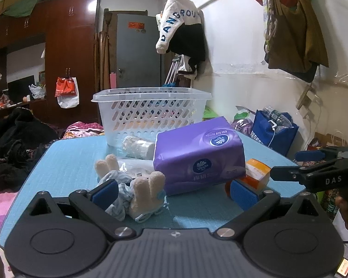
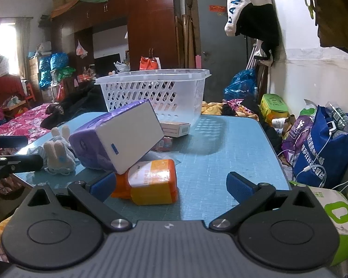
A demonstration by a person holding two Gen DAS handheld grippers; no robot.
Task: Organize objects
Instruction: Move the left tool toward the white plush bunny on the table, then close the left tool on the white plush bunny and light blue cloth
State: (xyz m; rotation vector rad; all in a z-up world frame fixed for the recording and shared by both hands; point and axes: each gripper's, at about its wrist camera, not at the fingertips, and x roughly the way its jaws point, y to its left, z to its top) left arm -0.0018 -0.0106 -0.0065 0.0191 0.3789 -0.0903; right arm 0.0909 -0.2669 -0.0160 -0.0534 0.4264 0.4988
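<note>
A white perforated basket stands at the far edge of the blue table; it also shows in the right wrist view. A purple tissue pack leans tilted on an orange box; both show in the right wrist view, the pack and the box. A plush toy with blue cloth lies just before my open left gripper. My right gripper is open, the orange box just ahead near its left finger. A wrapped roll lies by the basket.
A small carton lies by the basket. A blue bag and clutter stand right of the table. A green-and-white box sits near right. A bed with clothes lies to the left. Jackets hang on the wall.
</note>
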